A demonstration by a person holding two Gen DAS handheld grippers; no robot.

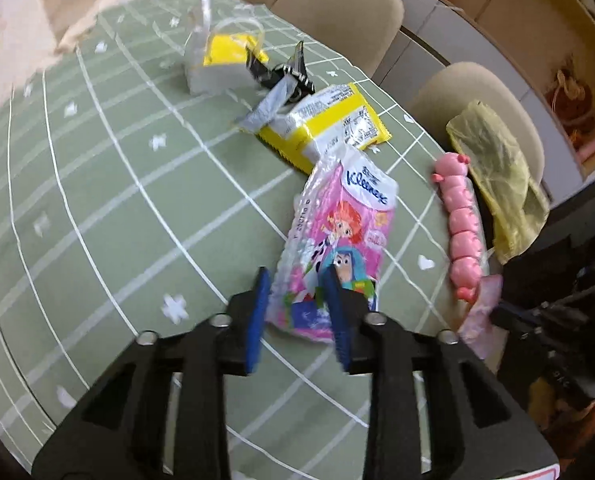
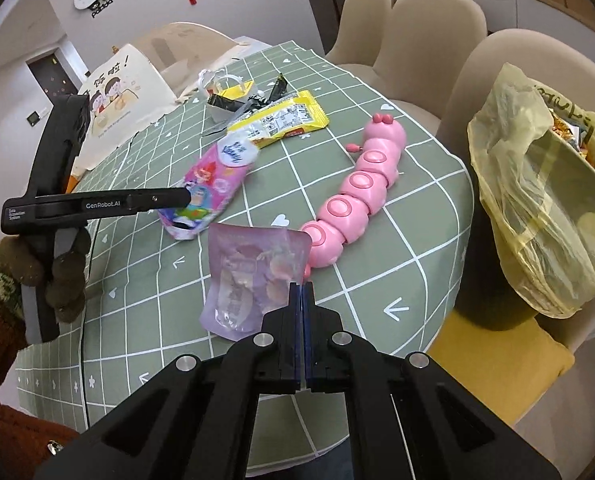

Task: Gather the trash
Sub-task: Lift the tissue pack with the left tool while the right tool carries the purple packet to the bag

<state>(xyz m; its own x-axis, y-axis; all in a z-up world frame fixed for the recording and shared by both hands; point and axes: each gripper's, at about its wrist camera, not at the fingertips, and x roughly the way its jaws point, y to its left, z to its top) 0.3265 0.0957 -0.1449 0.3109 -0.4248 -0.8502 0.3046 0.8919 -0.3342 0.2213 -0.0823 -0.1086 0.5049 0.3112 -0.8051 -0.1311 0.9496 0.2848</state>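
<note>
Nearest, the right gripper (image 2: 301,292) is pinched on a purple pouch (image 2: 249,280) at the tabletop's near edge, seemingly mid-pickup; next it must travel to the yellow bin bag (image 2: 537,200) off the right edge. Farther in, the left gripper (image 1: 297,280), marked "GenRobot.AI", straddles the Kleenex packet (image 1: 337,232) with jaws spread and must close.
</note>
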